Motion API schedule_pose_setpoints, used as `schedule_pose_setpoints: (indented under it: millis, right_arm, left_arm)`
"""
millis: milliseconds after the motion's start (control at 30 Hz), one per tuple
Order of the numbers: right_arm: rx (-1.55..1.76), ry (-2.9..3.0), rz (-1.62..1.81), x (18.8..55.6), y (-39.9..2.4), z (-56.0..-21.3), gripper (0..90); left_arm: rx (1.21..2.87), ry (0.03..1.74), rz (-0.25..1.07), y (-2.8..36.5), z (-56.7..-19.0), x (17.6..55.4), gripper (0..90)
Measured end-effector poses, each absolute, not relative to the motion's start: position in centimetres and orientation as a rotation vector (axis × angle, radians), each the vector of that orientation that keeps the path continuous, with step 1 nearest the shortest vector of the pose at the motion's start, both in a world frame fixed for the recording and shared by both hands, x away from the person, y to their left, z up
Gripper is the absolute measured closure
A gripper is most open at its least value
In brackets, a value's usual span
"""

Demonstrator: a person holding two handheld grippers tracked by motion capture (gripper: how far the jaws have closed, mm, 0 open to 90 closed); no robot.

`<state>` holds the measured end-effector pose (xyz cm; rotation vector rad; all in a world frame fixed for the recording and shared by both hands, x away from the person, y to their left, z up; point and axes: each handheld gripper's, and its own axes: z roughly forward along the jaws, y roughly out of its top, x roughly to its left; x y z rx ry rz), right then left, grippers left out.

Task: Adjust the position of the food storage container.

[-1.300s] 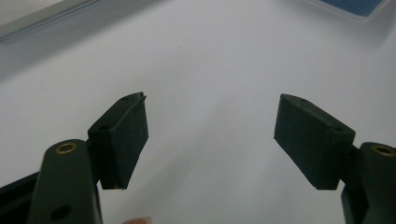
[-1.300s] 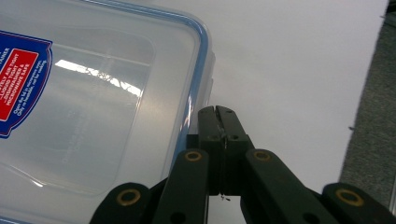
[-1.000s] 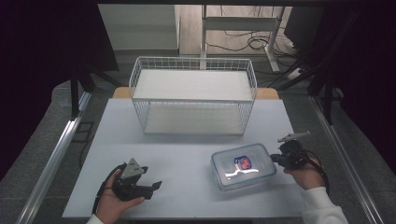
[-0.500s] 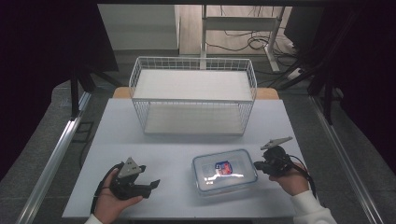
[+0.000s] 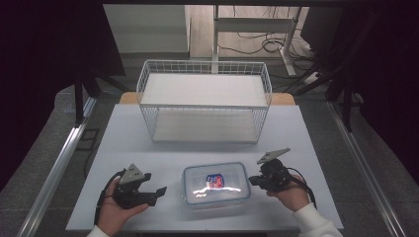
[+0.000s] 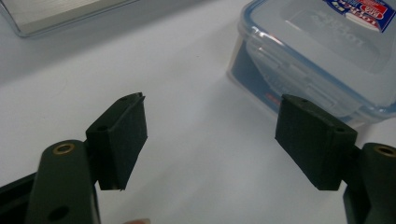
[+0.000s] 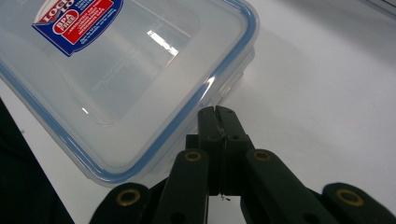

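Plastic container with a clear lid and blue seal sits flat on the white table, near the front edge, between my two grippers. A red and blue label shows through the middle of its lid. Behind it, toward the far side of the table, stands a white wire basket, well apart from the container.

My left gripper lies in the person's left hand, low over the table just left of the container. From the left gripper view I see its jaws spread wide with nothing between them but bare tabletop, and the container's latched corner lies just beyond the right-hand jaw. A metal rail or strip crosses the top left of that view.

My right gripper is held in the right hand at the container's right end. In the right gripper view its jaws are pressed together, holding nothing, with their tips right at the edge of the lid; I cannot tell whether they touch the rim. The label sits at the upper left of that view.
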<state>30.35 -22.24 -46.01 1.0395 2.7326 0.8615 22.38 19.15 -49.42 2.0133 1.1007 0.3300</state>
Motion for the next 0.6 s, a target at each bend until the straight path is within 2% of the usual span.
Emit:
schedule_pose_setpoints:
  millis: [300, 600]
  right_arm:
    - [0.956, 2.75, 0.891, 30.0, -20.0, -46.3, 89.0]
    - [0.94, 2.76, 0.928, 30.0, -20.2, -46.4, 89.0]
  left_arm:
    - [1.994, 1.116, 0.335, 19.3, -49.4, 22.4, 24.6]
    - [1.975, 1.127, 0.341, 19.5, -49.3, 22.4, 24.5]
